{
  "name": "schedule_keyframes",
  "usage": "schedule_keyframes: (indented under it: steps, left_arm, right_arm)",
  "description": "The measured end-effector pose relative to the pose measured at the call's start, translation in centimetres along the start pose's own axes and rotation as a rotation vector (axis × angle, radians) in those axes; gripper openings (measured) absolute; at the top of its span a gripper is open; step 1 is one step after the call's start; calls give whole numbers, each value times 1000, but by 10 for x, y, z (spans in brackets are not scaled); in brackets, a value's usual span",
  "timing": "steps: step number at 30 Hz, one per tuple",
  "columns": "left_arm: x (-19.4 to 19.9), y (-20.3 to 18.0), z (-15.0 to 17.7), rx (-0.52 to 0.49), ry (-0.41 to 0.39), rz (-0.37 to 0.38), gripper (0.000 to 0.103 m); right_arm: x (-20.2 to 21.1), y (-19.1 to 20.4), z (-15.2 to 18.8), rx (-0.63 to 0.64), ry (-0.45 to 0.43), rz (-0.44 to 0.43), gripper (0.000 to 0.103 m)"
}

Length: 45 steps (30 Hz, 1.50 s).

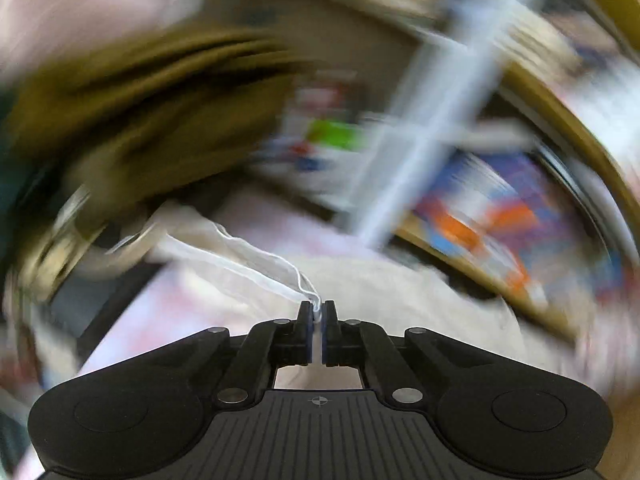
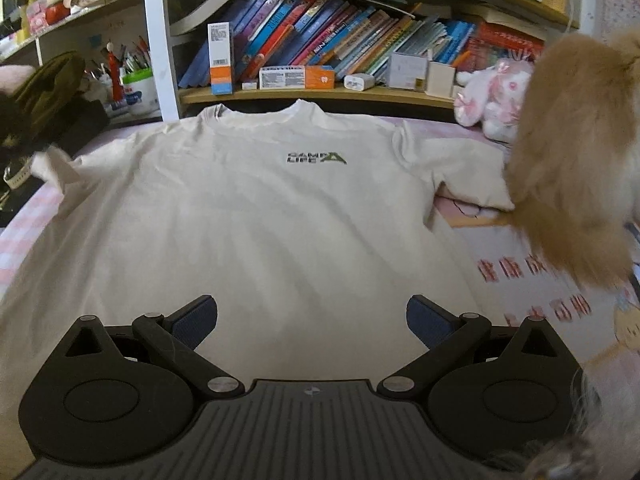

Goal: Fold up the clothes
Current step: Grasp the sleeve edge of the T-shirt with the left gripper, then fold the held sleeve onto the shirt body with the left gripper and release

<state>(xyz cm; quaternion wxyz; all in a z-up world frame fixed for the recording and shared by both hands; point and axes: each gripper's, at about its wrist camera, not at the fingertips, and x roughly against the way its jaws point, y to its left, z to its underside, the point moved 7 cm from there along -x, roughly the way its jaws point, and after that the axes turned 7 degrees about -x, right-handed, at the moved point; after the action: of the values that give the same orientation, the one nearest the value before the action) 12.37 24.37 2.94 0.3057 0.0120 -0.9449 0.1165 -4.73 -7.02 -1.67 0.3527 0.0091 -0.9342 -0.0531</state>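
A cream T-shirt (image 2: 256,216) with a small "CAMP LIFE" print lies flat, face up, on a pink bed cover, collar at the far side. My right gripper (image 2: 312,320) is open and empty, low over the shirt's lower part. My left gripper (image 1: 318,316) is shut on a thin edge of the cream T-shirt (image 1: 248,264), whose cloth stretches away to the left. The left wrist view is heavily blurred. In the right wrist view the shirt's left sleeve (image 2: 56,172) is lifted off the bed; the left gripper there is hidden.
A bookshelf (image 2: 320,94) full of books runs along the far side, with a white post (image 2: 160,40). A pink plush toy (image 2: 492,100) sits at the right. A fluffy tan animal (image 2: 572,168) stands at the right over the sleeve. Dark olive clothes (image 2: 52,92) lie at the left.
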Motion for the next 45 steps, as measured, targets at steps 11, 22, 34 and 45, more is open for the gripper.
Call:
schedule_keyframes:
  steps: [11,22,34,45]
  left_arm:
    - [-42,-125,84,-501,295,35,41]
    - [-59,-48,26,30,155,-148,51]
    - [-114,-125,-31,22,104,165,45]
    - [-88,-118,59,-265,245,18,48]
  right_arm:
    - [-32,-21,-13,26,48,-150,102]
    - [-44,-21,-2,72,122,-238,102]
    - [-54,-35,3,20,157,-217,102]
    - [-58,-38,1,15,141,-203,102]
